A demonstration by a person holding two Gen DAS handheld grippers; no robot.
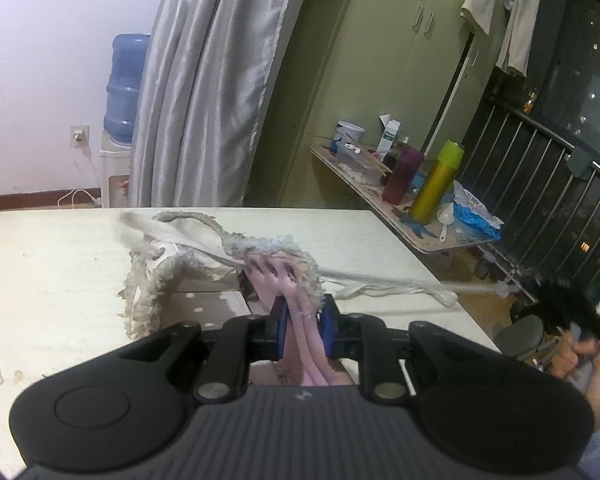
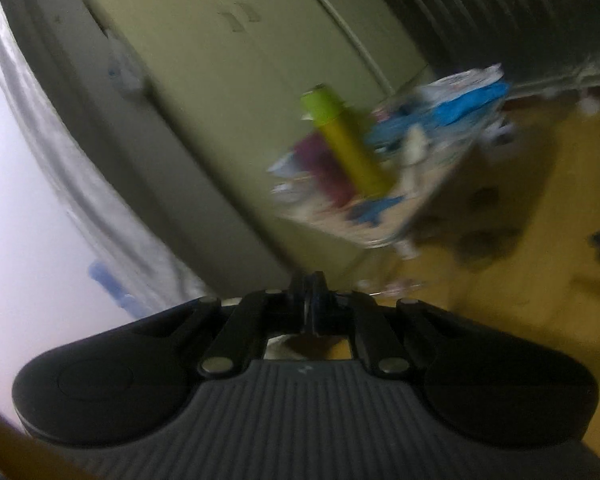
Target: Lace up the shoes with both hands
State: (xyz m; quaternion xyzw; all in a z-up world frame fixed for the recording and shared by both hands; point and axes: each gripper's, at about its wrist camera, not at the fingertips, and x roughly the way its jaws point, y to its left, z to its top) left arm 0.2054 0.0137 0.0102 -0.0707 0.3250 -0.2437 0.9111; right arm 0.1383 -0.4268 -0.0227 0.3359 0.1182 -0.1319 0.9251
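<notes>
Shoe (image 1: 236, 276) position, left wrist view: it lies on the white table (image 1: 60, 280) directly ahead of my left gripper (image 1: 304, 328), frayed fabric edges (image 1: 148, 300) fanning out to the left of my fingers. My blue pads (image 1: 327, 330) are closed narrow on the pink ribbed part of the shoe (image 1: 300, 312), which runs back between them toward my palm. A white lace (image 1: 388, 290) leaves the shoe to the right of my fingers and stretches nearly straight toward my right gripper (image 1: 572, 316), which is blurred at the far right edge, off the table. Whether the lace end actually sits in that gripper is not resolvable here.

Right wrist view: my right gripper (image 2: 314, 308) shows its fingers pressed together with no visible gap. The frame is heavily blurred; no lace is discernible between the tips. Ahead of the fingers lie only the floor and a cluttered side table (image 2: 400, 216) with a yellow-green flask (image 2: 340, 140).

Procedure note, as judgement: the lace appears under tension. Keep the left clamp firm so the shoe does not slide. Draw along the lace line, not sideways, to avoid snagging the frayed edging.
</notes>
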